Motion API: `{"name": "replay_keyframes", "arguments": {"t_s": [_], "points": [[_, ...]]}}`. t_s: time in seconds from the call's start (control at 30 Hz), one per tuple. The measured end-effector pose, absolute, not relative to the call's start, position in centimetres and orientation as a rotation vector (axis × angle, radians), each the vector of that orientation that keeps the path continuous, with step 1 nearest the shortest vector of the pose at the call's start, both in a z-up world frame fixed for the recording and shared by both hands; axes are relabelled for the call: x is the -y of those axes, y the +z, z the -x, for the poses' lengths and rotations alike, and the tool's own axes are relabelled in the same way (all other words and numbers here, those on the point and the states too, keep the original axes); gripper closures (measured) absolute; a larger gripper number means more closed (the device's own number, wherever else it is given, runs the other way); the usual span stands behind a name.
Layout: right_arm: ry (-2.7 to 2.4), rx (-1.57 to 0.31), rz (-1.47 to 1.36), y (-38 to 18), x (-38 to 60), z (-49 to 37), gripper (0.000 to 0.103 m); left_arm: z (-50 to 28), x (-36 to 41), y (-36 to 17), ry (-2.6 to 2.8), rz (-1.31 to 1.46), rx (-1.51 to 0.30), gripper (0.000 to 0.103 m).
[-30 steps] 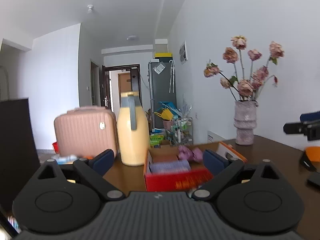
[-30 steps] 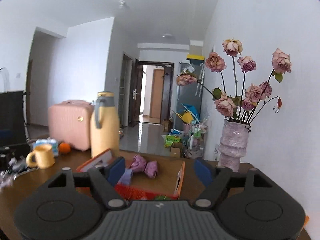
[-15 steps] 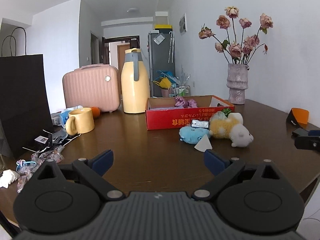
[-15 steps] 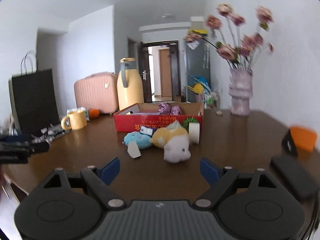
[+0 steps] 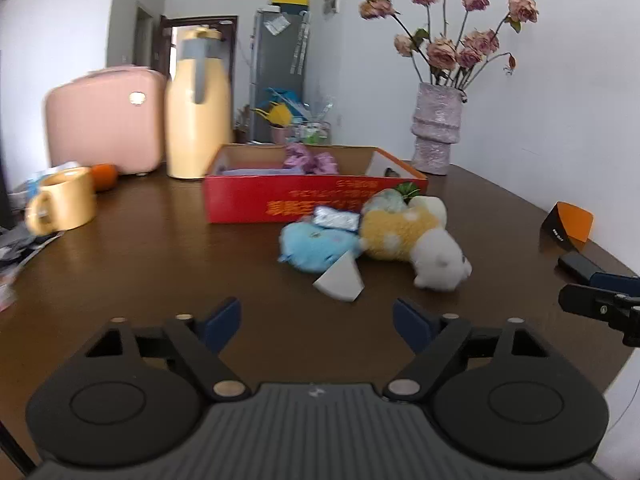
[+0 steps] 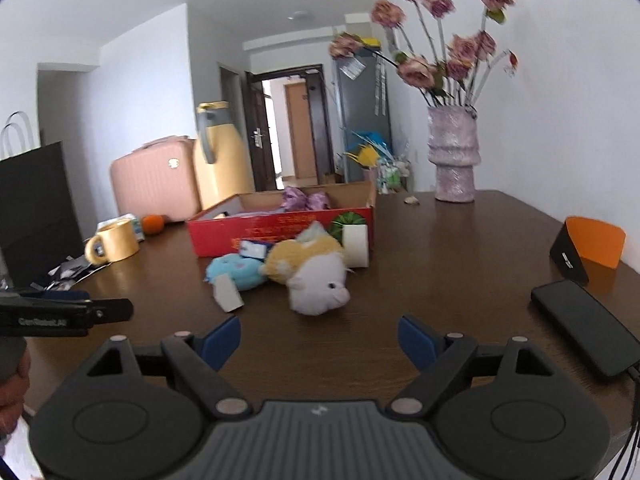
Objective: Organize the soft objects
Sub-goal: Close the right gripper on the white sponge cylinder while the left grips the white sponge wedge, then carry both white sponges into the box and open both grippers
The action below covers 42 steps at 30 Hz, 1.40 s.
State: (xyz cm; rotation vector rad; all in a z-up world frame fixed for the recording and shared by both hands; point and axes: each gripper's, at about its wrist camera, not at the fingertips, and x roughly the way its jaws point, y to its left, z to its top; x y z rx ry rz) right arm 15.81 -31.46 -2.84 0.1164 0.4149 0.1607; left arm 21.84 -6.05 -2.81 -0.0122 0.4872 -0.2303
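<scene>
In the left wrist view, the left gripper [image 5: 316, 318] is above the brown table [image 5: 140, 264]; its jaws are closing, but nothing is between them and the pads touch nothing. Ahead of it lie three soft toys close together: a blue toy [image 5: 316, 246], a yellow toy [image 5: 400, 230] touching it, and a white toy [image 5: 440, 262] at the right end. A white tag [image 5: 340, 280] lies in front of the blue toy. Just behind the toys stands a red box [image 5: 280, 200], and inside it is something purple [image 5: 310, 160], perhaps a bow, but the picture is too blurred to be sure. A yellow mug [image 5: 64, 200] is at the left, a vase [image 5: 436, 128] with dried roses at the back right. The tip of the right gripper [image 5: 600, 304] enters at the right edge. In the right wrist view, the right gripper [image 6: 320, 338] is also above the table [image 6: 460, 248], its jaws closing on nothing. The white toy [image 6: 318, 286] lies nearest to it, the yellow toy [image 6: 304, 254] and the blue toy [image 6: 234, 270] behind, all in front of the box [image 6: 280, 226]. A black phone [image 6: 584, 328] lies at the right. The left gripper [image 6: 80, 312] shows at the left edge.
</scene>
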Motion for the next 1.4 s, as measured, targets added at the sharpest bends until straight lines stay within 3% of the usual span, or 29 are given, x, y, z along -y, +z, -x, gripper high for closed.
{"name": "replay_keyframes", "arguments": {"t_s": [0.37, 0.47, 0.53, 0.6, 0.67, 1.0, 1.4], "points": [[0.159, -0.432, -0.111, -2.1, 32.5, -28.0, 0.033, -32.6, 9.3, -6.6, -0.188, 0.061, -0.624, 0.038], [0.17, -0.446, -0.116, -2.0, 32.4, -33.0, 0.034, -33.3, 9.1, -7.3, -0.212, 0.07, -0.628, 0.053], [0.148, -0.472, -0.109, -2.5, 32.1, -36.3, 0.034, -33.3, 8.8, -7.4, -0.25, 0.1, -0.627, 0.068], [0.127, -0.507, -0.108, -3.5, 31.9, -39.3, 0.044, -33.0, 8.8, -7.3, -0.251, 0.096, -0.608, 0.071], [0.116, -0.539, -0.123, -4.3, 31.9, -41.2, 0.073, -32.9, 8.5, -7.2, -0.275, 0.118, -0.598, 0.073], [0.071, -0.476, -0.139, -3.6, 32.2, -39.8, 0.076, -29.9, 7.7, -5.7, -0.266, 0.097, -0.519, 0.077], [0.263, -0.417, -0.202, -0.3, 30.2, -23.2, 0.075, -20.5, 6.2, -0.3, -0.273, 0.082, -0.403, 0.077]]}}
